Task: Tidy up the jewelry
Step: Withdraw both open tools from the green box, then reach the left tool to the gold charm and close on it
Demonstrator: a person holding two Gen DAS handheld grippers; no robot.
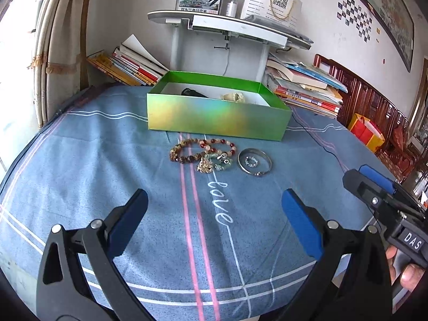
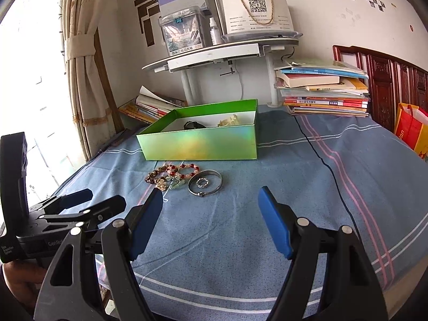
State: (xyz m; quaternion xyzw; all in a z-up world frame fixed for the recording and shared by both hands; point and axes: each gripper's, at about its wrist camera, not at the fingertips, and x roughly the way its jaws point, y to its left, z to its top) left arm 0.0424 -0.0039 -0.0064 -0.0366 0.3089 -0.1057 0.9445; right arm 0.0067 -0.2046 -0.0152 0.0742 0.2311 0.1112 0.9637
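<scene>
From the left wrist, the left gripper point(image 1: 214, 214) hovers level over the cloth point(image 1: 107, 160), jaws wide and empty, jewelry point(image 1: 214, 157) ahead beside the box point(image 1: 216, 117). From the right wrist, the right gripper point(image 2: 211, 222) likewise gapes empty, the bangle point(image 2: 205, 183) just beyond its tips.

An open green box point(image 1: 216, 123) sits on the bed; just before it lie beaded bracelets point(image 1: 203, 148), a gold brooch point(image 1: 204, 167), and a silver bangle point(image 1: 255, 162) around a small ring point(image 1: 251, 161).
</scene>
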